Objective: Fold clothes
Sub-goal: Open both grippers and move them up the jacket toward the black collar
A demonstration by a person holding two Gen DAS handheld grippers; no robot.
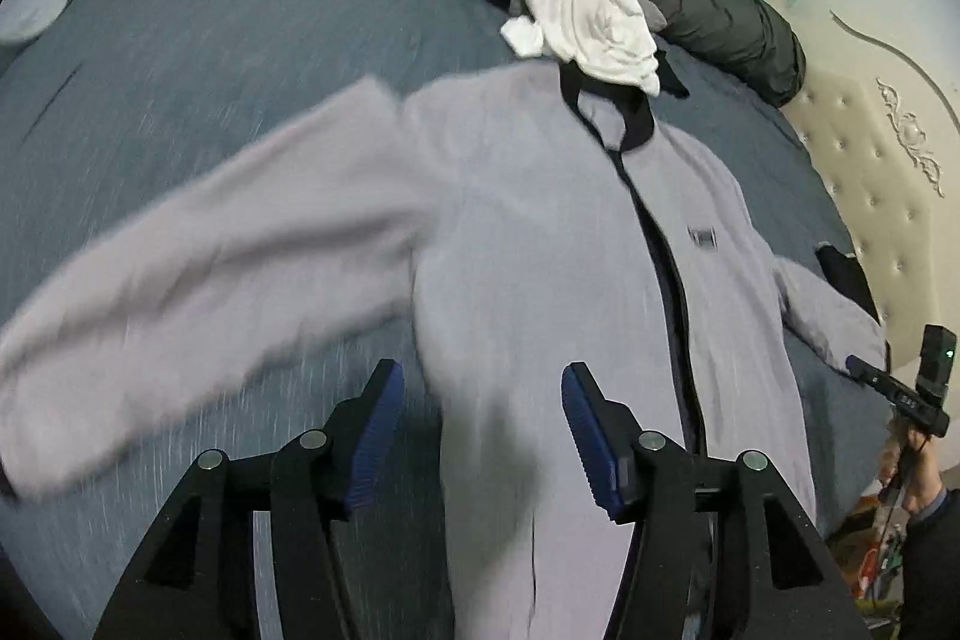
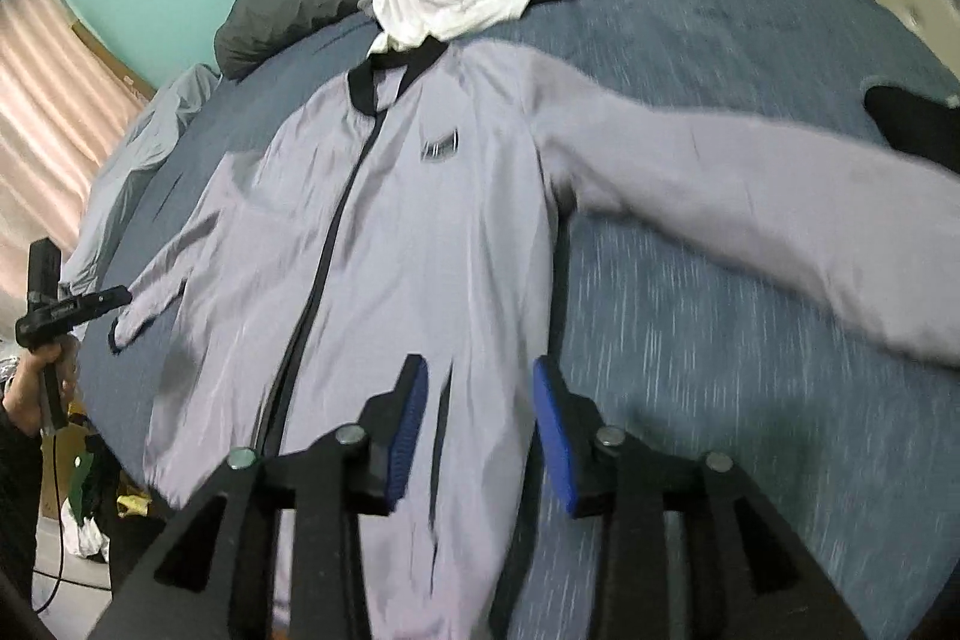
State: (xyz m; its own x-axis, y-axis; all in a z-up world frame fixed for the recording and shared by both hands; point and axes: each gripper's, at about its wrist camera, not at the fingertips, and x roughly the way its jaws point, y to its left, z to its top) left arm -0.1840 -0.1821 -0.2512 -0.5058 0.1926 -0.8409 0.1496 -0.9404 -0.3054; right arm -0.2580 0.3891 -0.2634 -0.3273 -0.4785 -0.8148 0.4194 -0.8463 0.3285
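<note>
on the blue bed (image 1: 240, 58), with the grey jacket (image 1: 540, 232) spread flat front-up, sleeves out, left gripper (image 1: 480, 436) and right gripper (image 2: 480, 424) both wide open and empty above its hem: best to pinch one layer edge cleanly.

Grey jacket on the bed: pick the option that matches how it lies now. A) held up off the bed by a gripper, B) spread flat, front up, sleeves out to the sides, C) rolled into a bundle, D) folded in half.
B: the grey jacket lies flat on the blue bedspread, zipper and chest logo up, sleeves out to both sides; both grippers hover open.

Lilac jacket (image 1: 540, 232) spread flat; zipped
</note>
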